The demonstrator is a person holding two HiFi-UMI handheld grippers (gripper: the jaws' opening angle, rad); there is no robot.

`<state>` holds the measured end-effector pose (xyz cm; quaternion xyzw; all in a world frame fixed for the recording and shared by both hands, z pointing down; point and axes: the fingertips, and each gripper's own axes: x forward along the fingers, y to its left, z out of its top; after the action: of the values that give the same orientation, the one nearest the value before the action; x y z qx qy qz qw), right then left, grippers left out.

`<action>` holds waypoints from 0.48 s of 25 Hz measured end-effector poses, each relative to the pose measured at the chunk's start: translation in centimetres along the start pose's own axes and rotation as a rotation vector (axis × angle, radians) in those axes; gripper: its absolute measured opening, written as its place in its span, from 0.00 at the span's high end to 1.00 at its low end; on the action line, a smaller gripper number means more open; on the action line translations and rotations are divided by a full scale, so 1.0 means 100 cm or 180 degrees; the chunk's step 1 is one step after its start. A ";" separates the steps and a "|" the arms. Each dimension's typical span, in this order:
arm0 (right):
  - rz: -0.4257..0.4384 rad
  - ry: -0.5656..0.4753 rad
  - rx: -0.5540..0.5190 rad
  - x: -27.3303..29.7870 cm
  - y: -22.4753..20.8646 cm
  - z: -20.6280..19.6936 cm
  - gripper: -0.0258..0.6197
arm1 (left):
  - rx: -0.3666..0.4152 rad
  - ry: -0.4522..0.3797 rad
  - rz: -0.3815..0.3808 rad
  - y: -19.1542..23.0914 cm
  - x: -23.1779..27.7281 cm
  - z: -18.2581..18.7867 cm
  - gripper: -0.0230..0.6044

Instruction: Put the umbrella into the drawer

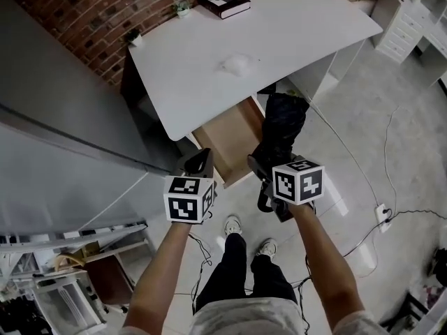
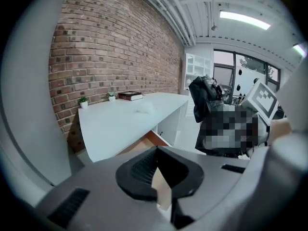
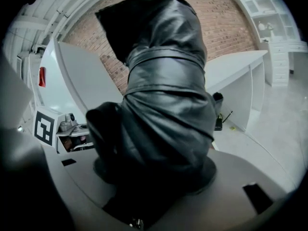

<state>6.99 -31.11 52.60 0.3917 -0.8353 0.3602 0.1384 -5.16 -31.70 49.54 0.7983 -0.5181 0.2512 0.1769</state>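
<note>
A black folded umbrella (image 1: 282,125) (image 3: 163,95) stands up out of my right gripper (image 1: 264,167) (image 3: 159,177), which is shut on its lower end. It hangs just right of the open wooden drawer (image 1: 228,142) (image 2: 146,141) under the white desk (image 1: 209,54), over the drawer's right front corner. My left gripper (image 1: 200,160) (image 2: 158,170) is at the drawer's front left corner, its black pads together at the tips with nothing held. In the left gripper view the umbrella (image 2: 204,96) shows at the right. The drawer's inside looks bare where visible.
On the desk lie a dark book (image 1: 222,1), two small potted plants (image 1: 181,9) and a crumpled white bit (image 1: 237,64). White shelving (image 1: 408,12) stands at the far right. Cables and a power strip (image 1: 383,213) lie on the floor. A cluttered rack (image 1: 77,264) is at the lower left.
</note>
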 end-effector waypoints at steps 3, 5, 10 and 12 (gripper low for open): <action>0.0020 0.0011 0.0148 0.030 -0.004 -0.010 0.59 | 0.0024 0.0083 -0.0087 0.011 0.018 -0.019 0.97; 0.0050 0.0020 0.0222 0.046 -0.004 -0.013 0.59 | 0.0070 0.0138 -0.0153 0.014 0.027 -0.027 0.97; 0.0104 0.0082 0.0317 0.083 -0.010 -0.024 0.59 | 0.0128 0.0210 -0.0224 0.028 0.046 -0.047 0.97; 0.0142 0.0102 0.0410 0.096 -0.011 -0.029 0.59 | 0.0128 0.0235 -0.0252 0.031 0.051 -0.055 0.97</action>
<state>1.41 -34.85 60.06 0.3753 -0.8165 0.4224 0.1181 -7.50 -33.77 57.04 0.8117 -0.4740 0.2836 0.1896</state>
